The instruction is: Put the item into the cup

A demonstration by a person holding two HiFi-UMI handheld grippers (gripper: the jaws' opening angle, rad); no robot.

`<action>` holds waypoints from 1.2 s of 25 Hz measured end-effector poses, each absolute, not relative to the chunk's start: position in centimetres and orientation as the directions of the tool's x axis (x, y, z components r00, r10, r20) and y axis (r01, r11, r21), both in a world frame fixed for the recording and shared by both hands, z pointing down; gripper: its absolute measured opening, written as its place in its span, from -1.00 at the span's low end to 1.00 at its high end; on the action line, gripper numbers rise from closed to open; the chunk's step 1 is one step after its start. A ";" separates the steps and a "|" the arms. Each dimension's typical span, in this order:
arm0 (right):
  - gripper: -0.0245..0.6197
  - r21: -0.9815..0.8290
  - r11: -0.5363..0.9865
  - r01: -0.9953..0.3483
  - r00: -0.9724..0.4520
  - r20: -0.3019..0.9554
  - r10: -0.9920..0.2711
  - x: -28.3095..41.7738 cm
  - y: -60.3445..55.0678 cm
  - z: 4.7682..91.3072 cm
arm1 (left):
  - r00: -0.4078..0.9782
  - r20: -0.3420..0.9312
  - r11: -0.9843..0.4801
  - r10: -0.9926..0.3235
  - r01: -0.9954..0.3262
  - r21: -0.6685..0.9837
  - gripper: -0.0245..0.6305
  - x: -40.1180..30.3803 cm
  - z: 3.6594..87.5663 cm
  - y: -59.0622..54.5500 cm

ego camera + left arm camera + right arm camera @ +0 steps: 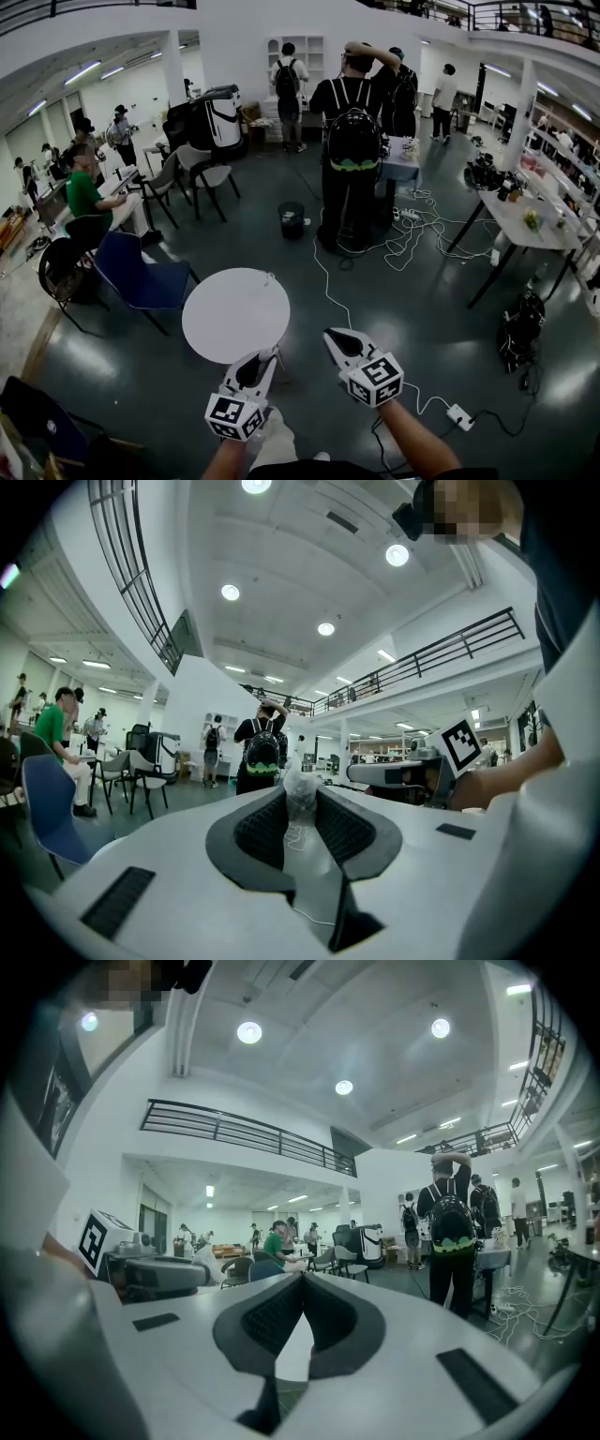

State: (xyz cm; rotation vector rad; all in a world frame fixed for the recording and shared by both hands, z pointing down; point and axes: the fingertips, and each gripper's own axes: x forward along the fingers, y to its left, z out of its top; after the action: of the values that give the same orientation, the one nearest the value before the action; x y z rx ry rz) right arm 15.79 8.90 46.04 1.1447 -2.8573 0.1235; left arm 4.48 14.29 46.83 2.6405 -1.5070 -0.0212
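Note:
A small crumpled clear plastic item (301, 787) sits pinched between the tips of my left gripper (302, 808), which is shut on it. In the head view the left gripper (273, 354) reaches over the near edge of a round white table (225, 319), and the item shows as a pale speck at its tips. My right gripper (330, 335) hangs beside it over the floor, to the right of the table. Its jaws meet at the tips with nothing between them (302, 1280). I cannot make out a cup in any view.
A blue chair (141, 277) stands left of the table and a black bin (292, 220) beyond it. A person with a backpack (353, 141) stands further back. White cables (412, 230) and a power strip (459, 415) lie on the floor at right, near a long table (525, 225).

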 end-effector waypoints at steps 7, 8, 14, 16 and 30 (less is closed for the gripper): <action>-0.87 -0.056 0.719 -0.693 -0.721 0.087 -0.688 14.8 5.0 45.9 | 0.513 0.034 -0.507 -0.858 -0.855 0.109 -0.62 3.6 46.4 10.1; -0.87 -0.056 0.719 -0.693 -0.720 0.086 -0.688 14.6 4.4 45.9 | 0.512 0.032 -0.506 -0.858 -0.855 0.113 -0.62 3.4 46.3 9.6; -0.87 -0.060 0.719 -0.692 -0.721 0.089 -0.687 13.1 0.7 46.2 | 0.489 0.052 -0.484 -0.871 -0.871 0.088 -0.62 1.3 46.7 6.1; -0.87 -0.063 0.719 -0.692 -0.722 0.092 -0.686 12.6 -0.6 46.3 | 0.484 0.048 -0.477 -0.874 -0.872 0.111 -0.62 0.7 46.6 4.7; -0.87 -0.088 0.691 -0.717 -0.697 0.102 -0.710 9.9 -10.2 45.7 | 0.501 0.072 -0.494 -0.862 -0.864 0.101 -0.62 -2.4 46.0 -5.6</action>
State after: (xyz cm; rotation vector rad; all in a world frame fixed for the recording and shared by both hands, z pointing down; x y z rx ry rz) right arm 9.87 -10.21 45.72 1.1971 -2.8338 0.1868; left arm -2.42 -5.65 46.02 2.6128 -1.5099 0.0170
